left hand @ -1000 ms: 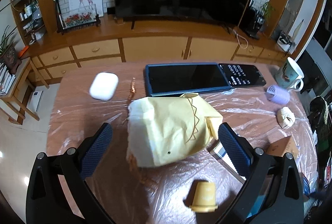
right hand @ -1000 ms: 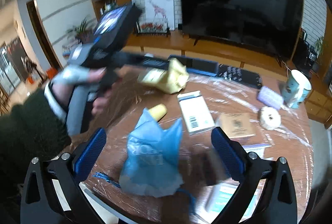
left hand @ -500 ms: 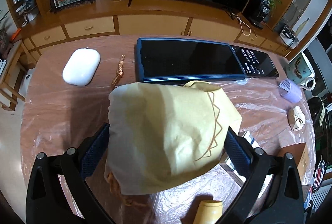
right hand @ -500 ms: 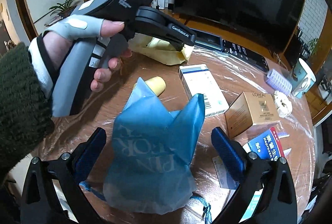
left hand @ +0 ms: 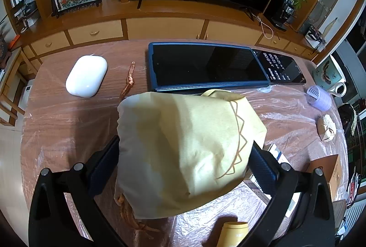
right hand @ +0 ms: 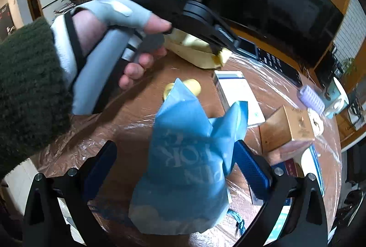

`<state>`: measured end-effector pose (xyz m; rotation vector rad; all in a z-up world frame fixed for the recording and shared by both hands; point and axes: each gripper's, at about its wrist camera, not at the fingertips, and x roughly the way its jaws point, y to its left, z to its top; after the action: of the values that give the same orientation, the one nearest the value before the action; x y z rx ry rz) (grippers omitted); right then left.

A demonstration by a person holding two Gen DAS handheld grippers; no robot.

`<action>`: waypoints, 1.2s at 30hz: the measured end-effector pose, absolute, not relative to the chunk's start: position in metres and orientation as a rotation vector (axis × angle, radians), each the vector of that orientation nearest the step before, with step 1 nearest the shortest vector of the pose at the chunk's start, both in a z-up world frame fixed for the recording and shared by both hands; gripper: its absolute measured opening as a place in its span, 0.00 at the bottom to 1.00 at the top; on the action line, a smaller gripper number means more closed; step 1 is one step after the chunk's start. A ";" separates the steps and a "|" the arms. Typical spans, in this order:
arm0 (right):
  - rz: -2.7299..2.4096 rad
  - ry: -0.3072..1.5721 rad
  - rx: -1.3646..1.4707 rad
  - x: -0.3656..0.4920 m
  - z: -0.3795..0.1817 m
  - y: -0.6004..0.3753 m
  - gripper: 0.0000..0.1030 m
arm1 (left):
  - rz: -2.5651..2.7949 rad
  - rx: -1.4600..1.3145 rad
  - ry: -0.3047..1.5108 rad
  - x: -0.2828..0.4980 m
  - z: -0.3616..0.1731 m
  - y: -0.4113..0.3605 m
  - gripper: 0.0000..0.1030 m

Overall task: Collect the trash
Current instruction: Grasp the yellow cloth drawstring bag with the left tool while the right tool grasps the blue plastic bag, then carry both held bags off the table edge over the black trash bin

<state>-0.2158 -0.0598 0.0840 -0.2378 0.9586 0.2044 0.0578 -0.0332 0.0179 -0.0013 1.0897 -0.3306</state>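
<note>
A crumpled yellow paper bag lies on the plastic-covered wooden table. My left gripper stands open around it, with one finger close against each side. The right wrist view shows that left gripper, held by a gloved hand, low over the yellow bag. A blue plastic bag stands upright between the wide-apart fingers of my open right gripper. A small yellow bottle lies just behind the blue bag.
Behind the yellow bag lie a tablet, a phone and a white oval case. At the right are a purple roller, a paper ball, a mug, a white box and a brown box.
My left gripper has moved forward so the yellow bag now fills the gap between its fingers. My right gripper has closed in on the blue bag. Neither finger gap has narrowed.
</note>
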 end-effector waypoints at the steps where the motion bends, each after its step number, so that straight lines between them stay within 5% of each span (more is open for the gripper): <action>1: 0.187 0.943 -0.253 -0.216 0.086 -0.060 0.96 | -0.332 -0.004 1.088 0.058 0.018 -0.032 0.98; 11: 0.224 1.129 -0.087 -0.187 0.056 -0.076 0.96 | -0.353 0.018 1.055 0.053 0.021 -0.032 0.95; 17: 0.285 1.136 0.021 -0.183 0.059 -0.089 0.70 | -0.396 0.017 1.051 0.048 0.024 -0.033 0.78; 22: 0.329 1.135 0.140 -0.181 0.063 -0.105 0.59 | -0.407 0.026 1.036 0.037 0.027 -0.031 0.69; 36: 0.330 1.029 0.125 -0.204 0.095 -0.119 0.59 | -0.349 -0.050 0.934 -0.023 0.055 0.014 0.69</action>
<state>-0.2039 -0.1193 0.0946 0.1246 1.0294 0.3298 -0.0234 0.0140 0.0555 -0.0503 0.9340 -0.3489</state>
